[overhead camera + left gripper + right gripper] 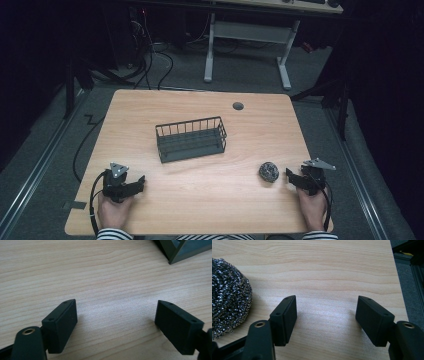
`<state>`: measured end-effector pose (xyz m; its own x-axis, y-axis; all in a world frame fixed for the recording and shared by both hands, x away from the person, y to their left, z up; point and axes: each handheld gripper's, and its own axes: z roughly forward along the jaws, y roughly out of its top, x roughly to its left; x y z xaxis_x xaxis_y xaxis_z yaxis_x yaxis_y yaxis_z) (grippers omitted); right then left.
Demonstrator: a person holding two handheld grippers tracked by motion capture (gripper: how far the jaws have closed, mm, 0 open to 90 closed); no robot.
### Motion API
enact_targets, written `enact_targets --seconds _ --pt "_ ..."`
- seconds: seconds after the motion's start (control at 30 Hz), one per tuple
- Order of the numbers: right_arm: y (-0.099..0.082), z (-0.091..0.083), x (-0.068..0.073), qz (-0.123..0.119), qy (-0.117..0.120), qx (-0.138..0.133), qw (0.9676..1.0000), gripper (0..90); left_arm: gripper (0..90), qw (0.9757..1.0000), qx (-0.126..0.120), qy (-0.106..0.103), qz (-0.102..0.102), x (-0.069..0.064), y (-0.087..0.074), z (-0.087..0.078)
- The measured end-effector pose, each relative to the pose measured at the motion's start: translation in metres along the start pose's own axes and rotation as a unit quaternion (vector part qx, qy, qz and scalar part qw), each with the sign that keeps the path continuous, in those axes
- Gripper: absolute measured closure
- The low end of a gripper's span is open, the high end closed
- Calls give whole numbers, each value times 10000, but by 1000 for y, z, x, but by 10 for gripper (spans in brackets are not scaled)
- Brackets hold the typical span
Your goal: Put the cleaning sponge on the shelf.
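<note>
Right jaws: the right gripper [325, 320] has its two black jaws spread wide, released, with bare wood between them and nothing held.
Left jaws: the left gripper [116, 325] also has its jaws spread wide, released, with bare wood grain between them.
Steel scourer: a round ball of tangled silver wire, the steel scourer [228, 293], lies on the surface just beside the right jaws, outside the gap and close to the outer face of one of them; I cannot tell whether it touches that jaw. From above, the steel scourer [268, 171] sits just in front of the tips of the right gripper [295, 178], towards the middle of the surface.
Wire basket: a dark, open-topped wire basket [190, 140] stands upright well ahead of both pairs of jaws, roughly midway between them and nearer the far edge. One dark corner of the wire basket [183, 251] shows ahead of the left jaws, well apart from them.
Hands: the left hand [114, 210] and the right hand [312, 207] each grip a tool from behind, with striped sleeves at the near edge.
Left gripper from above: the left gripper [136, 186] lies low over the surface near its near corner, pointing towards the middle.
Surface: a pale wooden surface [150, 107] with rounded corners.
</note>
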<state>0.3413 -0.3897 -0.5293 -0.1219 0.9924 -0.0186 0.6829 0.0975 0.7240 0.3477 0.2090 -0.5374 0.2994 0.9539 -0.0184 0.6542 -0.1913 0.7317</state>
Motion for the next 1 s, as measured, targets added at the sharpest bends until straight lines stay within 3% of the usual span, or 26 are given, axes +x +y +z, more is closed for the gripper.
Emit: enact_targets --seconds 0.5,0.63,1.0 --pt "0 0 1 -15 8 -5 10000 332 156 9999 29 -73 66 1 1 1" --pt "0 0 1 -10 10 -3 10000 332 192 10000 23 -14 26 1 1 -1" --pt "0 0 1 -21 22 1 10000 327 226 9995 109 -274 -134 5 6 -5"
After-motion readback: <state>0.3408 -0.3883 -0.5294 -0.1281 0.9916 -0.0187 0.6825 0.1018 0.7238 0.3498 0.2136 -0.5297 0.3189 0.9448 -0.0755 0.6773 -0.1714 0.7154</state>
